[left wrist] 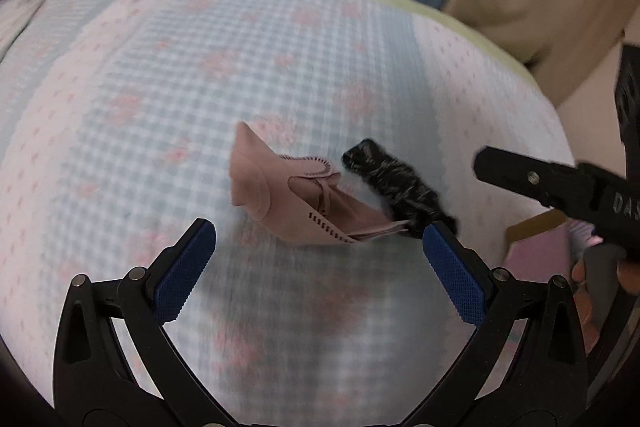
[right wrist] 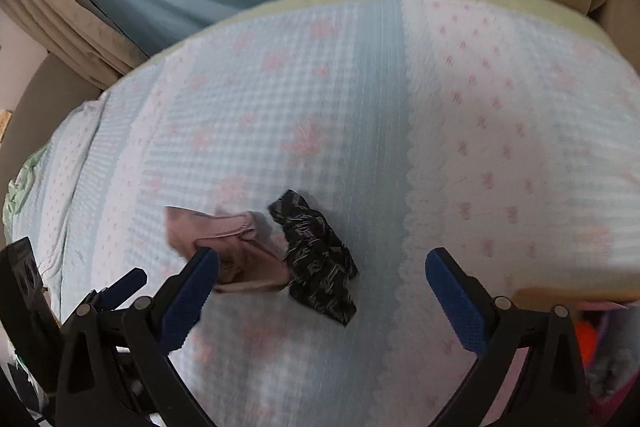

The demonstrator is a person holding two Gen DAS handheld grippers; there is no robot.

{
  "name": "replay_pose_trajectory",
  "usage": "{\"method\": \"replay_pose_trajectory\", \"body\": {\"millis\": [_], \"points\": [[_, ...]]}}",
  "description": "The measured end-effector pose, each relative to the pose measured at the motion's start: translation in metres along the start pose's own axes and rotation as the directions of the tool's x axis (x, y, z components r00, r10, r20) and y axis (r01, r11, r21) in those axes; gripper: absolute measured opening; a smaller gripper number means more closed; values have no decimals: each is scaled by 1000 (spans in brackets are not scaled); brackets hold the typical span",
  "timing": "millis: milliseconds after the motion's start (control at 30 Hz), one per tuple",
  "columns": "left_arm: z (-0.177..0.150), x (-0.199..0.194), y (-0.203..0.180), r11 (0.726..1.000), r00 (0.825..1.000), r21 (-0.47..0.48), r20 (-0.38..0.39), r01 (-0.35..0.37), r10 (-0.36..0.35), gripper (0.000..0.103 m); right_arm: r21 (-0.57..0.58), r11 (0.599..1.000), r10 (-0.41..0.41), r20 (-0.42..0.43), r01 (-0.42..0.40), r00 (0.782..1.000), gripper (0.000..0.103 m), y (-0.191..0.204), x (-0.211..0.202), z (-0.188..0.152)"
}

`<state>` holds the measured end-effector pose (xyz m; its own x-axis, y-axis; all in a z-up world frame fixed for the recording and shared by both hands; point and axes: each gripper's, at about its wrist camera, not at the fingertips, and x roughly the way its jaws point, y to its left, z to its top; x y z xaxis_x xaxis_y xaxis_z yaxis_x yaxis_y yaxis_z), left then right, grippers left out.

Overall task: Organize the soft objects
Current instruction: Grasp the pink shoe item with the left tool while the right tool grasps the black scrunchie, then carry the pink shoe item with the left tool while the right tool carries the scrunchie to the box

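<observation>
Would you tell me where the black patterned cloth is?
The black patterned cloth lies on the checked bedspread, touching the pink garment on its left in the right wrist view.

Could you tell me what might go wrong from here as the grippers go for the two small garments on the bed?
The pink garment and black garment lie touching, so the open left gripper might pinch both. It might also snag the checked bedspread underneath. The right gripper, also open, hovers close; the two could collide.

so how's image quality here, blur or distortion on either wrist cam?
Left wrist view: checked blue-and-pink bedspread smeared by motion blur, dusty-pink fabric garment fairly sharp, heavy fisheye bowing. Right wrist view: blur all over, the pink garment and black patterned cloth soft; flat lighting, no glare.
</observation>
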<state>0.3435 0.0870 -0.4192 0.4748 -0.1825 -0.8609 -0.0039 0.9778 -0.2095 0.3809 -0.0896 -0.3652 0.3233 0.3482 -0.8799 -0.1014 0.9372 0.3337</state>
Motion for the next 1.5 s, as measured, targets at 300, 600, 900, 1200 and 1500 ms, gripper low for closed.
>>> {"method": "replay_pose_trajectory", "body": {"millis": [300,600,900,1200,1500], "points": [[-4,61,-6,983,999,179,-7,-32,33,89,43,998,41,-94,-37,995,70,-4,73,-7],[0,68,-11,960,1000,279,12,-1,-3,34,16,999,49,-89,-47,995,40,0,82,-4],[4,62,-8,967,1000,256,14,7,-11,22,16,998,65,-74,-64,995,31,5,81,-8],[7,40,-7,974,999,228,43,-12,2,16,29,998,61,-27,-60,998,31,5,54,-9],[13,-19,-15,979,994,204,107,-29,7,16,10,999,48,50,-49,998,31,15,-5,-16]]}}
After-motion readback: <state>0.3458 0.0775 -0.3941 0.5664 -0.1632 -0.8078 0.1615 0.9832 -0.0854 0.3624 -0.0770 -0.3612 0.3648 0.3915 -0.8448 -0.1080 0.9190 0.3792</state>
